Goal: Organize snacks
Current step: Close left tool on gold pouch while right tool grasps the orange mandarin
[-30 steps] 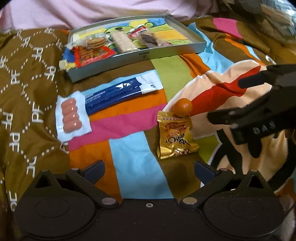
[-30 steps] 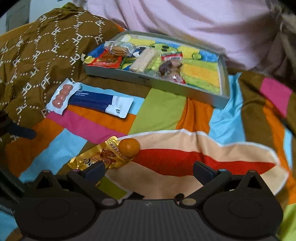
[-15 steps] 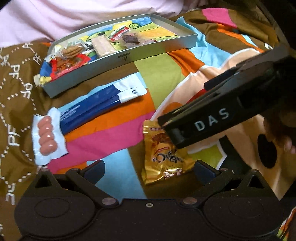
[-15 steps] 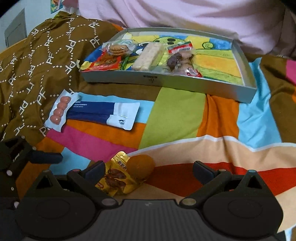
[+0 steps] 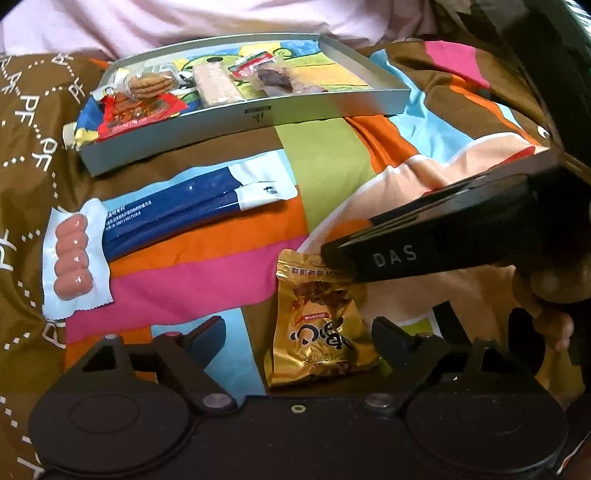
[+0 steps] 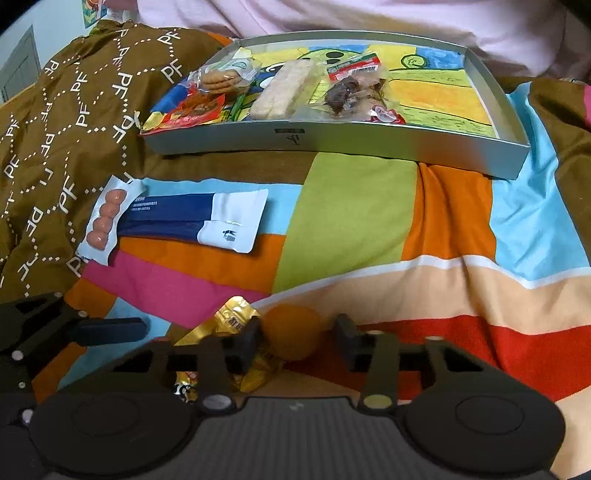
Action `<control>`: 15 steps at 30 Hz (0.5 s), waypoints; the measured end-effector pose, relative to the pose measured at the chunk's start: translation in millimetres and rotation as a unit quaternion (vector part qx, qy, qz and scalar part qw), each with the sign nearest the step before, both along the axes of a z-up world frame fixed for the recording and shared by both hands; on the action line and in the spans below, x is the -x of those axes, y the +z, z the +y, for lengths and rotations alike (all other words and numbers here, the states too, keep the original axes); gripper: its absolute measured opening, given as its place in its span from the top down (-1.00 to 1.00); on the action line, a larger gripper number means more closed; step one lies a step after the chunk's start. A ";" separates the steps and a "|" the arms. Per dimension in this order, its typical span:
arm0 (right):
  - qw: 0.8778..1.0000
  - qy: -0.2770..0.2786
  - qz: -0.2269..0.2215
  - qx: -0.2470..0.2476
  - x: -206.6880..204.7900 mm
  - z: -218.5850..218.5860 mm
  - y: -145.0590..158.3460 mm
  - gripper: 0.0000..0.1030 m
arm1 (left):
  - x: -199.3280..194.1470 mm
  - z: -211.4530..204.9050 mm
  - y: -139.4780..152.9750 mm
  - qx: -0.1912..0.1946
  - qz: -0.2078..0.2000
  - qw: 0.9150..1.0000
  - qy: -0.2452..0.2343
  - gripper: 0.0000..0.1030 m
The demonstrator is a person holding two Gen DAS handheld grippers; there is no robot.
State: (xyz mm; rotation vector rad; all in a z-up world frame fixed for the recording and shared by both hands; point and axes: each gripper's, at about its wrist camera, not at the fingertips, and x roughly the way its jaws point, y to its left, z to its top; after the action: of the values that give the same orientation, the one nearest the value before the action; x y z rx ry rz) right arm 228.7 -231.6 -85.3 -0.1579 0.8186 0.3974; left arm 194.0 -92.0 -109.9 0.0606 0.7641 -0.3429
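Observation:
A small orange (image 6: 291, 334) lies on the quilt against a gold snack packet (image 6: 236, 325). My right gripper (image 6: 299, 341) sits low around the orange, its jaws partly closed; the left finger touches it and a gap remains on the right. In the left wrist view the right gripper's body (image 5: 424, 251) covers the orange. My left gripper (image 5: 299, 332) is open above the gold packet (image 5: 321, 325). A grey tray (image 6: 369, 140) at the back holds several wrapped snacks. A sausage pack (image 5: 74, 258) and a blue-and-white packet (image 5: 192, 210) lie at the left.
Everything rests on a soft patchwork quilt (image 6: 351, 214) with a brown patterned cloth (image 6: 66, 129) on the left. A pink fabric (image 6: 332, 14) rises behind the tray. The tray's right half (image 6: 443, 96) holds no snacks.
My right gripper has come down over the orange and its jaws have narrowed around it. The left gripper has shifted slightly toward the gold packet.

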 end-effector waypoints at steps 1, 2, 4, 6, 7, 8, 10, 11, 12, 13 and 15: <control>1.000 -0.001 0.003 0.006 -0.4 0.8 0.1 0.24 | -1.1 0.5 -0.2 0.003 0.002 1.000 0.002 -0.69; 1.000 -0.001 0.006 0.011 -0.5 1.2 0.2 0.24 | -1.9 1.0 -0.3 0.004 0.002 1.000 0.004 -0.69; 1.000 -0.009 0.016 0.016 -1.2 0.3 1.5 0.25 | -3.5 1.6 -0.5 0.004 -0.002 1.000 0.005 -0.67; 0.999 -0.025 0.028 0.015 -2.8 -3.9 4.1 0.25 | -4.6 0.5 -0.7 0.000 -0.006 1.000 0.000 -0.66; 0.999 -0.035 0.035 0.012 -3.4 -7.4 5.7 0.25 | -4.8 -0.8 -1.0 -0.003 -0.007 1.000 -0.003 -0.69; 0.998 -0.047 0.041 0.008 -4.1 -12.0 7.6 0.25 | -6.0 -2.9 -2.0 -0.006 -0.004 1.000 -0.011 -0.73; 0.997 -0.065 0.050 -0.002 -4.4 -21.6 9.6 0.25 | -10.2 -6.5 -5.4 -0.011 0.009 1.000 -0.021 -0.83; 0.996 -0.074 0.054 -0.010 -4.1 -27.2 10.7 0.24 | -11.9 -7.1 -6.4 -0.010 0.009 1.000 -0.020 -0.83; 0.994 -0.084 0.059 -0.021 -3.8 -33.2 11.5 0.24 | -14.2 -7.0 -6.9 -0.006 0.008 1.000 -0.018 -0.83; 0.993 -0.093 0.063 -0.029 -3.0 -38.2 11.6 0.24 | -16.2 -6.6 -6.8 -0.003 0.008 1.000 -0.017 -0.83; 0.990 -0.109 0.072 -0.047 -2.0 -47.3 10.3 0.24 | -19.9 -5.1 -6.7 0.007 0.008 1.000 -0.009 -0.77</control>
State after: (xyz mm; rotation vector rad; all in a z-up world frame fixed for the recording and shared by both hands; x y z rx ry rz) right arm 230.7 -278.9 -75.0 0.0487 0.9474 0.2421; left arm 213.9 -97.0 -116.6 0.0517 0.7773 -0.3668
